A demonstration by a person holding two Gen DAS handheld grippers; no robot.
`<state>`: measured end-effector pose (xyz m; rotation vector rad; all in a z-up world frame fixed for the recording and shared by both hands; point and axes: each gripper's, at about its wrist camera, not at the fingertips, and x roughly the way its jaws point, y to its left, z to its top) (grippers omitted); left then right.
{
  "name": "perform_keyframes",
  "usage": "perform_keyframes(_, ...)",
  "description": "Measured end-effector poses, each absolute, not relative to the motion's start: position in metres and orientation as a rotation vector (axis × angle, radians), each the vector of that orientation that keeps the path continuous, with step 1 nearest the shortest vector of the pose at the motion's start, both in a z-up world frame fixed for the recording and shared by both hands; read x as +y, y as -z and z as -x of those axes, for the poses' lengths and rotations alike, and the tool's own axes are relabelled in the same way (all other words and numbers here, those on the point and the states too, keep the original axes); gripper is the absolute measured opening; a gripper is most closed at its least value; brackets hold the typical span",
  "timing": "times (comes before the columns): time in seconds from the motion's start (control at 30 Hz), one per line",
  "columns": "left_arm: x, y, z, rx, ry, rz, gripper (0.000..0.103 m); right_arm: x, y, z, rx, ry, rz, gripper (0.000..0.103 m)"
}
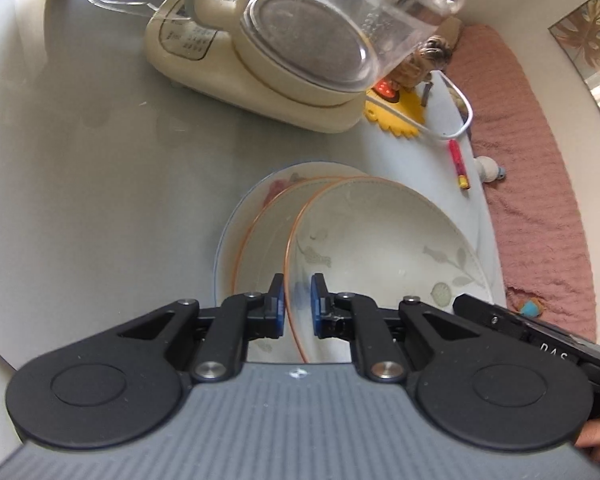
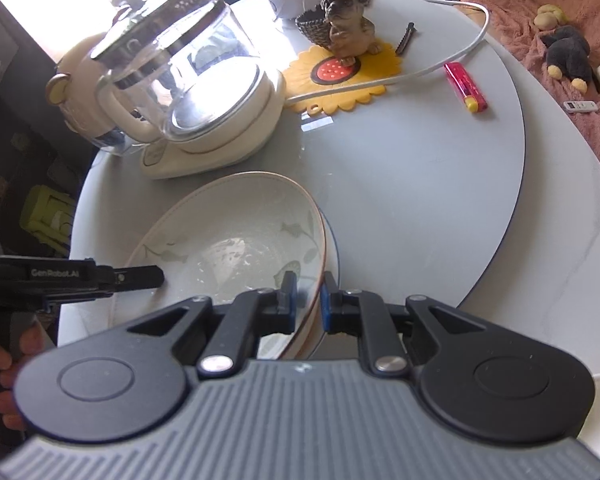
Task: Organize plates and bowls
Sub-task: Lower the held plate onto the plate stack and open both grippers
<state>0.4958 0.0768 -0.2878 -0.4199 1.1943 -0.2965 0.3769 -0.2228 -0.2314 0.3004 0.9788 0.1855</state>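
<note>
A white bowl (image 1: 384, 236) with a leaf pattern and an orange rim sits tilted in a second orange-rimmed bowl (image 1: 262, 236), on a white plate (image 1: 236, 220) on the grey table. My left gripper (image 1: 299, 300) is shut on the top bowl's near rim. My right gripper (image 2: 310, 298) is shut on the same bowl (image 2: 228, 236) at its opposite rim. The left gripper (image 2: 140, 276) also shows at the left of the right wrist view. The right gripper's body (image 1: 540, 332) shows at the right of the left wrist view.
A cream kettle base with a glass jug (image 2: 188, 80) stands behind the bowls. A yellow flower mat (image 2: 340, 76) holds a dog figurine (image 2: 346, 20). A white cable (image 2: 420, 68), a red lighter (image 2: 466, 86) and a hair clip (image 2: 405, 38) lie nearby. A pink blanket (image 1: 540, 160) lies beyond the table edge.
</note>
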Motion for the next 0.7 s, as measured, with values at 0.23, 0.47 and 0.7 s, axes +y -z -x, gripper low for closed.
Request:
perform_keyframes(0.23,0.074,0.297,-0.499,1.206,0.238,0.466,0.014,-0.223,0.234,-0.387,0.986,-0.229,-0.255,0.015)
perform_keyframes(0.47,0.071,0.302,-0.494,1.207,0.215,0.468,0.015,-0.226,0.241,-0.388,1.003,-0.228,-0.244,0.015)
perform_keyframes(0.7,0.066,0.303,-0.491,1.234,0.212,0.407,0.015,-0.220,0.243,-0.390,1.012,-0.224,-0.215,0.015)
